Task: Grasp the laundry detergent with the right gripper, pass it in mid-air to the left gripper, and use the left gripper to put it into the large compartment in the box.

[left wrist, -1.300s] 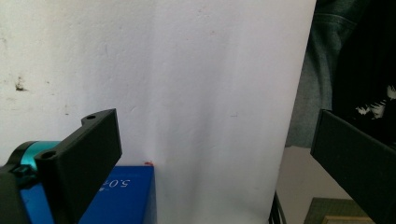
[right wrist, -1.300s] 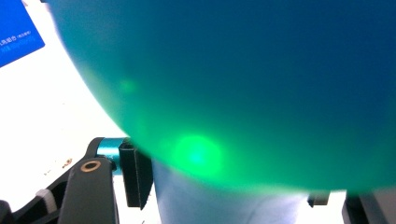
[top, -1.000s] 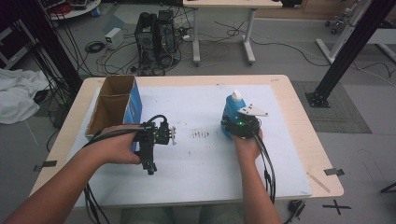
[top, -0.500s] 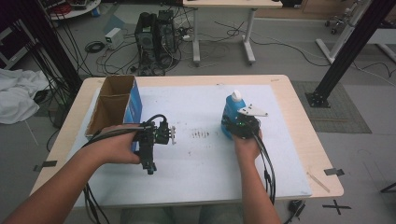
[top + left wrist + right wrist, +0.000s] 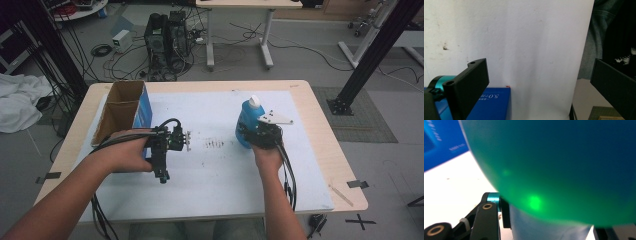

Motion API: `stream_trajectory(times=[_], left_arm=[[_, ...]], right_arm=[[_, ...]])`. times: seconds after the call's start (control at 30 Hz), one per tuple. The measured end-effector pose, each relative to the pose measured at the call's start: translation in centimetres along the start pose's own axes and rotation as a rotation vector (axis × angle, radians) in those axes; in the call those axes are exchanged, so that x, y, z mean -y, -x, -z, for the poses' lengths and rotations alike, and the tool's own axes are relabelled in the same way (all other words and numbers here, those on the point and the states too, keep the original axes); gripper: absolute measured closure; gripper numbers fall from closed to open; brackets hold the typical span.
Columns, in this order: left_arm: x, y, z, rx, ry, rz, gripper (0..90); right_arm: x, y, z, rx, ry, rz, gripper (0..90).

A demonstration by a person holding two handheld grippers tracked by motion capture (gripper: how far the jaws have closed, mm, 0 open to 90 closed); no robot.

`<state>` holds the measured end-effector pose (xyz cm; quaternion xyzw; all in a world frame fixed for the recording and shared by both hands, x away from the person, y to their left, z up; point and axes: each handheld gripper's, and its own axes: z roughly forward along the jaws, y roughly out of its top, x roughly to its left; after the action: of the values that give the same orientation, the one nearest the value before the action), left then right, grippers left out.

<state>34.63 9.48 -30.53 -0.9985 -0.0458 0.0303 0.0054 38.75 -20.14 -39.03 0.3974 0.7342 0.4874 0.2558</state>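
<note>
A blue bottle (image 5: pixel 248 120) with a white cap stands on the white mat (image 5: pixel 220 170), right of centre. My right gripper (image 5: pixel 256 134) is shut on its lower body from the near side. In the right gripper view the bottle (image 5: pixel 554 165) bulges close between the jaws of the right gripper (image 5: pixel 544 220). My left gripper (image 5: pixel 183 141) hovers low over the mat near its middle left, beside the box. In the left gripper view the left gripper (image 5: pixel 537 67) is open, its jaws wide apart with bare mat between them.
An open cardboard box (image 5: pixel 120 107) with a blue printed side stands at the table's back left; its blue face (image 5: pixel 489 102) lies just under the left gripper. Small dark marks (image 5: pixel 215 144) dot the mat. Cables trail from both grippers toward the near table edge (image 5: pixel 220 216).
</note>
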Motion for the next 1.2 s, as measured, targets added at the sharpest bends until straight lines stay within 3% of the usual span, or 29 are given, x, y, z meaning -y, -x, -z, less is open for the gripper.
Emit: stream_trajectory(times=[0.07, 0.23, 0.37, 0.47, 0.5, 0.53, 0.63, 0.7, 0.9, 1.2], left_arm=[[-0.3, -0.1, 0.5, 0.008, -0.015, -0.001, 1.7], [-0.9, -0.4, 1.8, -0.014, 0.003, -0.001, 1.7], [-1.3, -0.6, 2.9, -0.023, 0.015, 0.000, 1.7], [-1.5, -0.7, 3.7, -0.022, 0.026, 0.000, 1.7], [-1.6, -0.8, 4.1, -0.018, 0.022, -0.005, 1.7], [-1.6, -0.9, 4.3, -0.019, 0.025, -0.007, 1.7], [-1.7, -1.0, 4.7, -0.014, 0.036, 0.010, 1.7], [-1.8, -1.2, 5.0, -0.027, 0.029, -0.006, 1.7], [-2.2, -1.3, 5.4, -0.018, 0.042, -0.013, 1.7], [-3.2, -0.6, 5.5, -0.017, 0.026, -0.041, 1.7]], right_arm=[[-0.4, 0.1, 0.7, -0.028, 0.005, 0.011, 45.7], [-1.7, -0.2, 2.3, -0.141, 0.026, 0.059, 45.7], [-2.7, -0.9, 3.1, -0.264, 0.024, 0.111, 45.6], [-3.2, -1.4, 3.2, -0.325, 0.014, 0.149, 45.6], [-3.3, -1.6, 3.3, -0.362, 0.009, 0.154, 45.7], [-3.3, -2.0, 3.6, -0.399, -0.019, 0.129, 45.6], [-3.4, -2.6, 3.7, -0.462, -0.037, 0.175, 45.6], [-3.4, -3.0, 3.5, -0.495, -0.030, 0.240, 45.6], [-3.1, -4.8, 3.2, -0.607, -0.059, 0.326, 45.6], [-2.5, -7.2, 1.9, -0.756, -0.072, 0.393, 45.4]])
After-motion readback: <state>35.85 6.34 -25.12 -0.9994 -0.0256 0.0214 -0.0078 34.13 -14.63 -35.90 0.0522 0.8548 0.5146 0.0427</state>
